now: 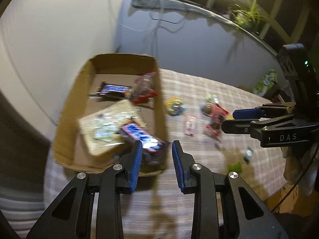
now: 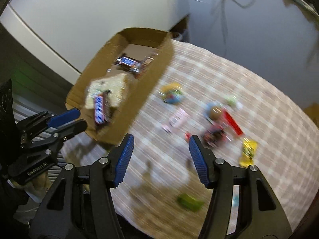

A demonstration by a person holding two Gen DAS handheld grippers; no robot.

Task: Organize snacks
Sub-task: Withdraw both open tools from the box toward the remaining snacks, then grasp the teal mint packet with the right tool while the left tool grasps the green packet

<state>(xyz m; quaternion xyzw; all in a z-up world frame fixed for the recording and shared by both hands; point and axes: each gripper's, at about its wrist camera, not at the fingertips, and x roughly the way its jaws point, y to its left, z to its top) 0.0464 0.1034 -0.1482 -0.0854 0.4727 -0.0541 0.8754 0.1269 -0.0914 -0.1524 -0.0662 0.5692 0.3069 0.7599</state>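
A cardboard box stands at the left of the checked tablecloth. It holds two Snickers bars, a pale flat pack and a red wrapper. My left gripper hangs open and empty over the box's near right corner. My right gripper is open and empty above the cloth, close to loose snacks: a yellow round candy, a pink pack, red wrappers, a yellow pack and a green piece. Both views are motion-blurred.
The checked tablecloth covers the table, which ends at a pale wall on the left. Cables hang down the wall behind. A potted plant and a ring light sit far back right. A green pack lies at the table's far right edge.
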